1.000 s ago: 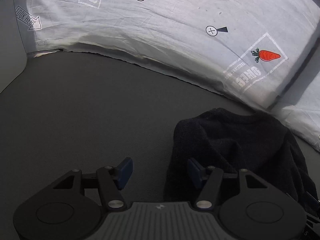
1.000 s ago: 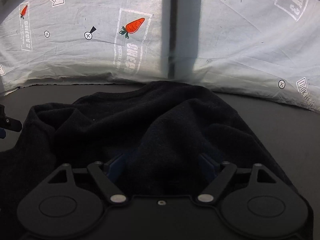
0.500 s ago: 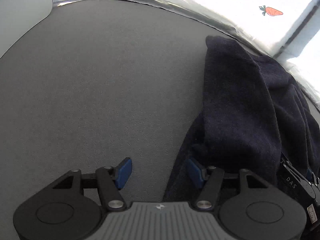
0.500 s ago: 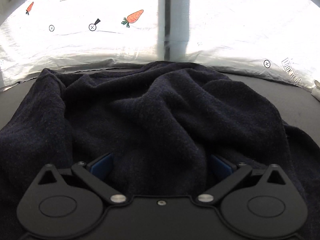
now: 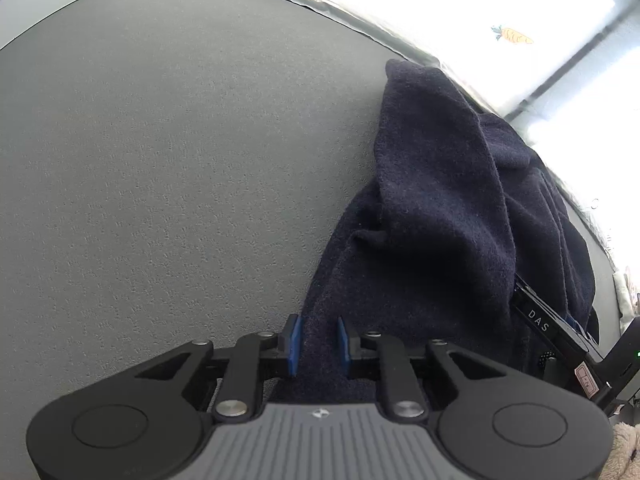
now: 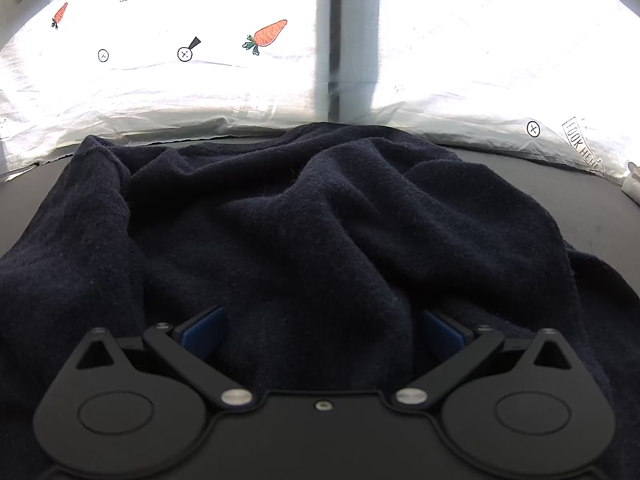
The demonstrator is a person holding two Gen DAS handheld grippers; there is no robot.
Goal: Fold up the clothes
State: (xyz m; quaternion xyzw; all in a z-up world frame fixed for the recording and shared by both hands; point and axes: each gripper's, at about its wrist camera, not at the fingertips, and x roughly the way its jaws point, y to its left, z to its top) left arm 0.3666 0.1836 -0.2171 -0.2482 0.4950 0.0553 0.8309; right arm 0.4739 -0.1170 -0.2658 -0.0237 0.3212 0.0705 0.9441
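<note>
A dark navy knitted garment lies crumpled on the grey table, to the right in the left wrist view. My left gripper is at the garment's near left edge. Its jaws are closing, and a strip of the fabric fills the narrow gap between the blue pads. In the right wrist view the garment fills the middle. My right gripper stands wide open low over it, with a mound of fabric between its spread fingers.
A white sheet printed with carrots and arrows hangs behind the table's far edge. The right gripper's black body shows at the garment's right side. Something beige and fluffy sits at the lower right corner. Bare grey table lies left of the garment.
The left gripper came down toward the garment's edge and its jaws narrowed onto the fabric. The right gripper sank onto the garment and its jaws spread wider.
</note>
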